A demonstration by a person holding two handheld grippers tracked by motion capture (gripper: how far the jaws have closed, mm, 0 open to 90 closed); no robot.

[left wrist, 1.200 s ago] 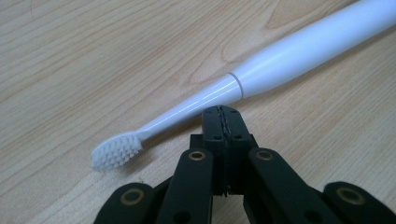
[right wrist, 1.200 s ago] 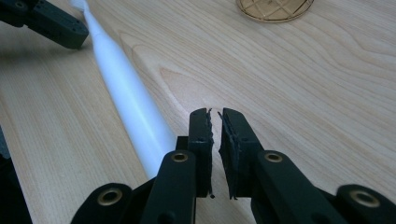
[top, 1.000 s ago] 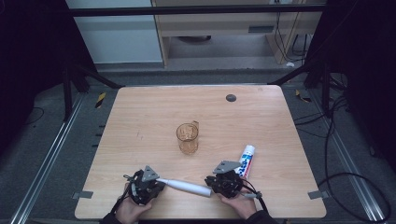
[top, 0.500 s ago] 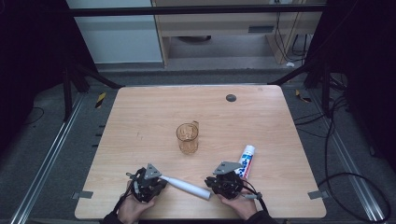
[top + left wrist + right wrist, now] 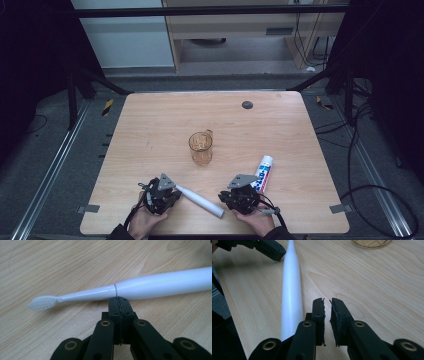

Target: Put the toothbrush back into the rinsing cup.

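1. Pale wood table (image 5: 150, 125), high view: white electric toothbrush (image 5: 200, 200) lies flat near the front edge, between left gripper (image 5: 172, 192) and right gripper (image 5: 235, 197). An amber glass (image 5: 201, 148) stands behind it; a toothpaste tube (image 5: 262, 172) lies to the right.
2. Left gripper view: jaws pressed together, empty, their tips just beside the toothbrush's neck seam.
3. Right gripper view: jaws slightly parted, empty; the handle lies alongside them.
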